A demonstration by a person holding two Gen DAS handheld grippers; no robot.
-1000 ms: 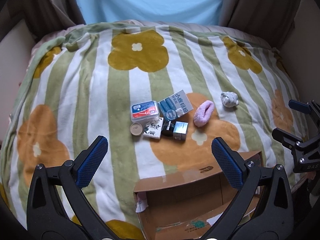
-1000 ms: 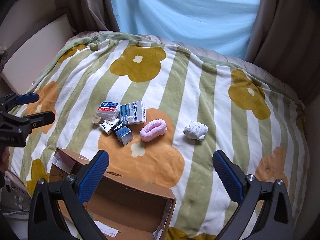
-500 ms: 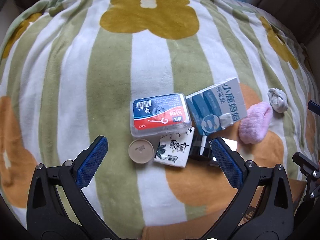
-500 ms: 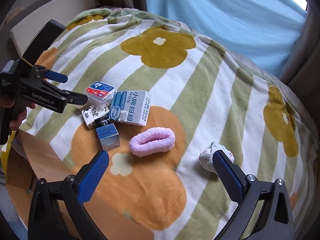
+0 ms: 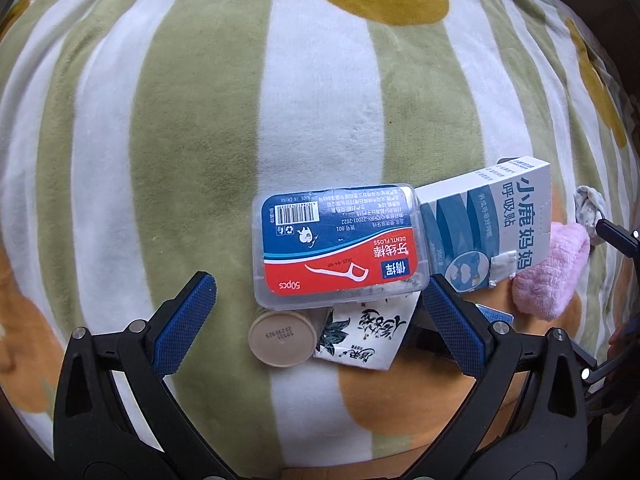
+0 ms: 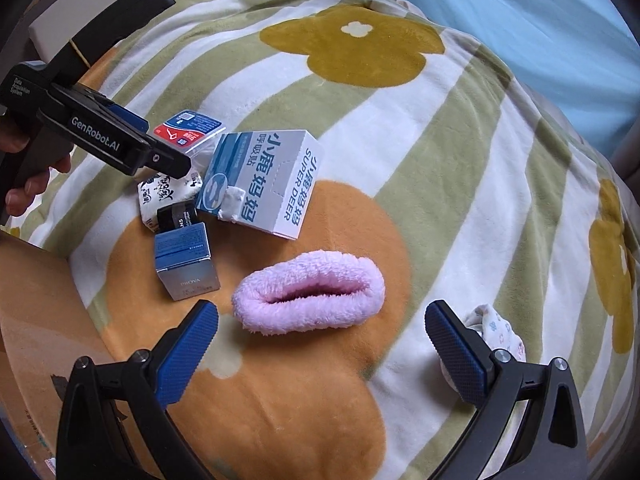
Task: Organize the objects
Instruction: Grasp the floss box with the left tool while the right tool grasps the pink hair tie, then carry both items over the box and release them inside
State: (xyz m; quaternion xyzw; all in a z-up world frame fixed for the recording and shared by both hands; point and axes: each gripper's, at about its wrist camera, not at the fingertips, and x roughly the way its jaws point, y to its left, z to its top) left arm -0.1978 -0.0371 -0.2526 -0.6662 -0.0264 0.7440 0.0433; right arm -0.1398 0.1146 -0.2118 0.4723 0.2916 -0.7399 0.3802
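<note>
My left tool [image 5: 318,310] hangs low over the cluster of small things on the bed's striped flower blanket [image 5: 200,120], its two blue-padded arms spread wide and gripping nothing. Between them lies the dental floss box [image 5: 339,242], a clear flat case with a blue and red label, lying flat with its long axis across my view, the printing upside down to me. Just beneath it, nearer me, a round tan lid [image 5: 281,338] sits touching a white packet with black brush lettering [image 5: 366,338]; the right arm's pad lies over that packet's far corner, though I cannot tell if it touches. To the right, the blue and white carton [image 5: 486,228] butts against the floss box and tilts up to the right, its long axis slanting away.

My right tool [image 6: 322,332] is likewise wide open and empty, poised above the pink fluffy sock [image 6: 310,294], which lies with its long axis crosswise between the arms, its opening facing up toward me. Neither pad touches it. A small patterned white sock [image 6: 498,328] sits just beside and partly behind the right arm. Farther off, a silver and blue box [image 6: 186,264] stands on the orange flower, with a small black jar [image 6: 178,216] right behind it. A cardboard flap [image 6: 36,320] fills the lower left.
</note>
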